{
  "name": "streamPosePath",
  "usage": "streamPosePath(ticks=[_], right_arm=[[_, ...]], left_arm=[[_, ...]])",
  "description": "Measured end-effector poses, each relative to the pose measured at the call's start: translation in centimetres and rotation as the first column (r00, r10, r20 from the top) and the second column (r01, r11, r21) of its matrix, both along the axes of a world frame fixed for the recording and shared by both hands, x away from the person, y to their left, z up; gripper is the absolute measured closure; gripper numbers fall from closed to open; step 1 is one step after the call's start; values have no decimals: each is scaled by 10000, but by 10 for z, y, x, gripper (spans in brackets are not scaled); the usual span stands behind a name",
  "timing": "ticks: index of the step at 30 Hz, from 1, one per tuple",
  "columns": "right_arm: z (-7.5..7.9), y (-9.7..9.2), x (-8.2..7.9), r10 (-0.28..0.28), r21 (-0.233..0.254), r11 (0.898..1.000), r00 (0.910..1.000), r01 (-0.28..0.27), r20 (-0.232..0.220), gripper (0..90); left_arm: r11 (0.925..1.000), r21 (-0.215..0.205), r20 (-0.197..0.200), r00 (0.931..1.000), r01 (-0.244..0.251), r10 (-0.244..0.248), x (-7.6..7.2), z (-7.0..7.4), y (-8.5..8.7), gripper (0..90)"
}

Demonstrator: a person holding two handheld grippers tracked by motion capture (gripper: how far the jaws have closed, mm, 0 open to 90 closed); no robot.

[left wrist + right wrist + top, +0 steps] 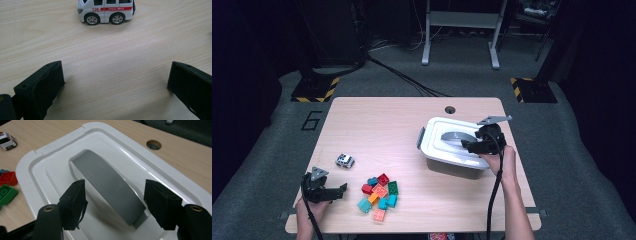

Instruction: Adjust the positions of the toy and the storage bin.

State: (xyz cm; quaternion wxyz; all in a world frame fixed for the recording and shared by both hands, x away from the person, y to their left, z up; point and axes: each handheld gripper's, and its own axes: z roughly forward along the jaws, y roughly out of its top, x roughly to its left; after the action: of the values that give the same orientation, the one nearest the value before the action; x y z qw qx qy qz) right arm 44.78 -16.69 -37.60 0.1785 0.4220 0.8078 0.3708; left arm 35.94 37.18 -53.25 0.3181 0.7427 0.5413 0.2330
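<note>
Right gripper [113, 202] hovering over white box lid [437, 142], jaws apart, straddling grey handle [107, 186], pads not pressing. Box sitting at table's right half, lid on. Left gripper [115, 85] resting wide open, nothing between jaws, toy ambulance [106, 11] ahead, brick pile [379, 195] near. Step likely: going for handle. Next move calling for closing squarely on handle, then lifting lid straight up.

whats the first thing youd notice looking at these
The white box with its grey handle at the table's right, the right gripper poised open astride that handle. Next, the bright heap of bricks near the front edge, and the toy ambulance ahead of the open left gripper.
</note>
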Motion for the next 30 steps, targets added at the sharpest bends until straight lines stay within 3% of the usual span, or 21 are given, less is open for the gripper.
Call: streamPosePath(ticks=[4,15,21,30], right_arm=[[1,7,6,557,80,9984,9983,-559,182,403],[5,8,8,1145,177,9932,9931,-1150,259,487],[2,9,7,1279,10,9918,9914,-1280,276,464],[1,11,1,1357,150,9905,9900,-1364,381,517]], left_arm=[[10000,-19,3,10000,15,-15,0,0,0,3],[10000,-1,0,10000,1,-1,0,0,0,3],[10000,-2,1,10000,3,-3,0,0,0,3],[10000,-4,1,10000,6,-6,0,0,0,3]])
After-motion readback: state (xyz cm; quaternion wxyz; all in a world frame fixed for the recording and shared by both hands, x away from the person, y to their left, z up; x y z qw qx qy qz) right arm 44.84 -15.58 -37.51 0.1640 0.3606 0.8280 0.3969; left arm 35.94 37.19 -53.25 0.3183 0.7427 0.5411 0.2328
